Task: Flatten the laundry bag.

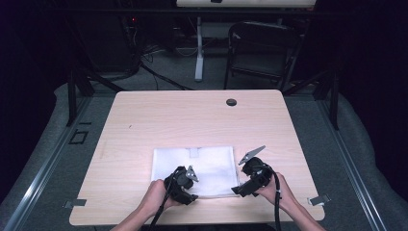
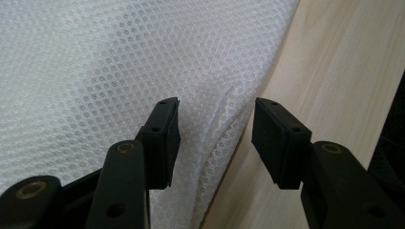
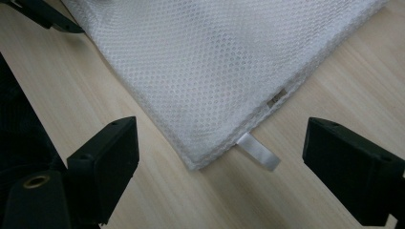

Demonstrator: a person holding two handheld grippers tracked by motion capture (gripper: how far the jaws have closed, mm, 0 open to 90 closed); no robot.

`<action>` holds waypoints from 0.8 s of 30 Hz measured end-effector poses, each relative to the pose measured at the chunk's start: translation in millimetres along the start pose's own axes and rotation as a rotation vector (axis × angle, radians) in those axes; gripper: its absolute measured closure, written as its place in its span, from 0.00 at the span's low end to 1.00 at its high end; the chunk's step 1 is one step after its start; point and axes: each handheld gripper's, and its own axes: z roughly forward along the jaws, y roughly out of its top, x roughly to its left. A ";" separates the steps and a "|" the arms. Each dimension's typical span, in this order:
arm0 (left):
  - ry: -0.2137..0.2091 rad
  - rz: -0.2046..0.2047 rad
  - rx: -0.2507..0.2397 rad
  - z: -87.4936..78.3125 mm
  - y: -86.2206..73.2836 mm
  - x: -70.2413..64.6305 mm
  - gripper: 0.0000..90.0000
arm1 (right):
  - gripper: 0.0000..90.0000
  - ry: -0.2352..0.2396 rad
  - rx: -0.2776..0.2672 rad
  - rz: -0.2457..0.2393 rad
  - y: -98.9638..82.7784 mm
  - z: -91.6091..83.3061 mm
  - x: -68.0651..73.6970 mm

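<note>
Two tongs work one white mesh bag (image 1: pixel 195 163) on the near tabletop (image 1: pixel 144 115). The left tongs (image 2: pixel 216 138) straddle a raised fold at its near edge, unclenched. The right tongs (image 3: pixel 219 176) gape wide before its near-right corner and one grey tab (image 3: pixel 258 151).

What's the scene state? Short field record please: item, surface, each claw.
item: white mesh bag, lying flat, small tab sticking out at one corner
surface: light wood table
left claw: jaws apart, astride a raised fold at the bag's edge, pads not pressing it
right claw: jaws wide apart, either side of the bag's corner and tab, nothing gripped
hands: both at the bag's near edge
other: dark round cap at the table's far side
</note>
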 end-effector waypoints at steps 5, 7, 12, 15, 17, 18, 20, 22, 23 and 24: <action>-0.025 -0.013 -0.021 0.5 -1.1 5.3 0.68 | 0.15 0.006 0.005 0.009 -0.1 1.7 0.0; -0.030 -0.022 -0.027 0.2 -1.7 6.6 0.72 | 0.15 0.006 0.007 0.003 0.0 1.5 0.3; -0.051 -0.040 -0.032 0.5 -2.1 11.9 0.78 | 0.15 0.011 0.013 0.008 -0.3 3.1 -0.2; -0.061 -0.056 -0.039 0.8 -2.5 13.7 0.81 | 0.15 0.011 0.016 0.009 -0.1 3.6 0.2; -0.065 -0.062 -0.039 0.4 -2.4 14.8 0.83 | 0.15 0.012 0.020 0.008 0.1 4.0 0.7; -0.070 -0.066 -0.040 0.1 -2.3 15.2 0.83 | 0.15 0.013 0.022 0.004 0.2 4.1 1.1; -0.073 -0.067 -0.044 -1.3 -1.8 14.6 0.83 | 0.15 0.020 0.014 0.008 0.4 4.7 2.2; -0.075 -0.062 -0.057 -2.5 -0.8 13.8 0.82 | 0.15 0.018 0.018 0.002 0.7 4.5 2.0; -0.073 -0.052 -0.048 -3.2 0.0 13.4 0.81 | 0.15 0.019 0.021 0.001 0.8 4.8 1.9; -0.073 -0.045 -0.049 -2.9 0.7 12.6 0.80 | 0.15 0.019 0.023 0.000 0.8 4.9 1.7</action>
